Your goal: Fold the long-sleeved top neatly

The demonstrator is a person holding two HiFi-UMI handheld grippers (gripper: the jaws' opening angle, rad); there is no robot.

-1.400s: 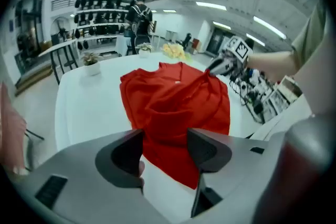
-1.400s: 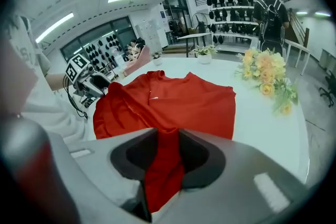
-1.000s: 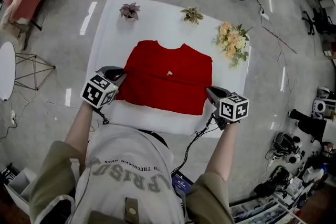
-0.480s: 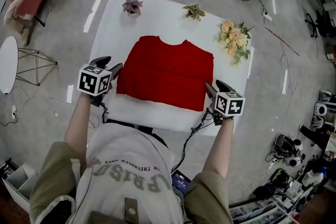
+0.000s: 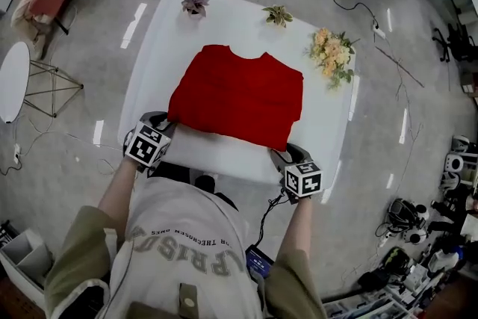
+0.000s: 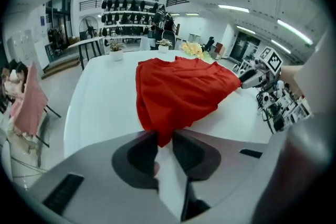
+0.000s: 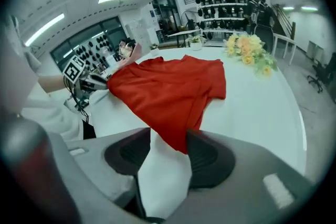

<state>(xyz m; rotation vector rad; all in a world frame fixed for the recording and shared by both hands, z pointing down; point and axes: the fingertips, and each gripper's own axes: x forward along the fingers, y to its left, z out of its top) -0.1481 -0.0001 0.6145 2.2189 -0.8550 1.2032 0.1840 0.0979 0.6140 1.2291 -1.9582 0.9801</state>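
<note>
The red long-sleeved top (image 5: 237,95) lies at the centre of the white table (image 5: 160,33). Left gripper (image 6: 165,136): at the top's 7 o'clock corner; jaws have just been closing and stand narrowly apart, with the corner between them unclamped. Right gripper (image 7: 168,140): at the 5 o'clock corner; jaws have just opened and stand wide apart around that corner.
</note>
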